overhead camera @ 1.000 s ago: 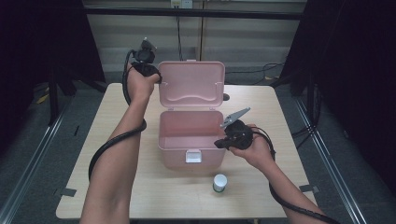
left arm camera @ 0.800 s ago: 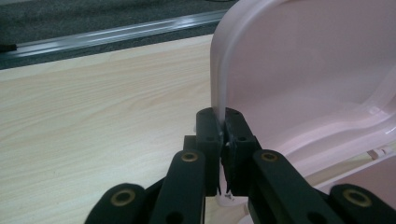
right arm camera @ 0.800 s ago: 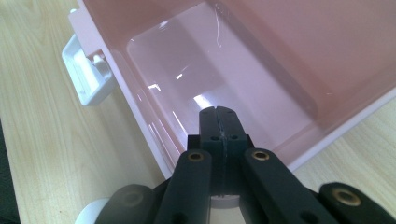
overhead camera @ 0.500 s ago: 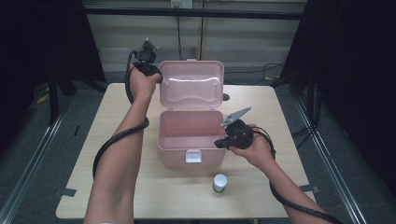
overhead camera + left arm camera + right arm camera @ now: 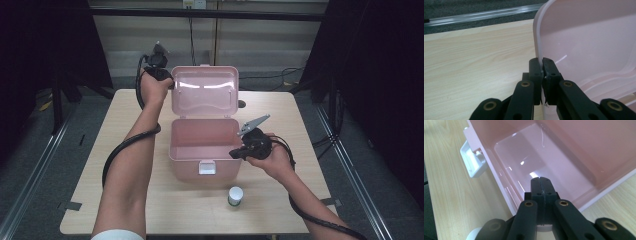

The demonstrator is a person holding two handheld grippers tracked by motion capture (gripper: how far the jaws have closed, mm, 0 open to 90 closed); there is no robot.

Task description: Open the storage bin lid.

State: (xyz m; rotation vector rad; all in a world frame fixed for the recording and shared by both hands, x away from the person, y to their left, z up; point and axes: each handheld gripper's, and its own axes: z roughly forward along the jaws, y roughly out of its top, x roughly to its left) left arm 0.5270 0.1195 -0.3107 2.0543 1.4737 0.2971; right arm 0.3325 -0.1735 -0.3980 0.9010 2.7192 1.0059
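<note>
A pink plastic box point(image 5: 186, 161) stands mid-table with its lid point(image 5: 205, 92) raised upright behind it. My left gripper point(image 5: 171, 83) is at the lid's upper left edge and is shut on it; in the left gripper view the thin lid rim point(image 5: 537, 42) runs down between the closed pads point(image 5: 535, 68). My right gripper point(image 5: 235, 152) hovers at the box's front right corner, jaws shut, with nothing seen between the tips point(image 5: 541, 185). Below them lies the empty box interior point(image 5: 544, 157). A white latch point(image 5: 472, 161) sits on the front wall.
A small white-capped jar point(image 5: 235, 196) stands on the wooden table point(image 5: 125, 115) in front of the box, close to my right forearm. Black cables trail from both grippers. Dark floor and metal rails surround the table.
</note>
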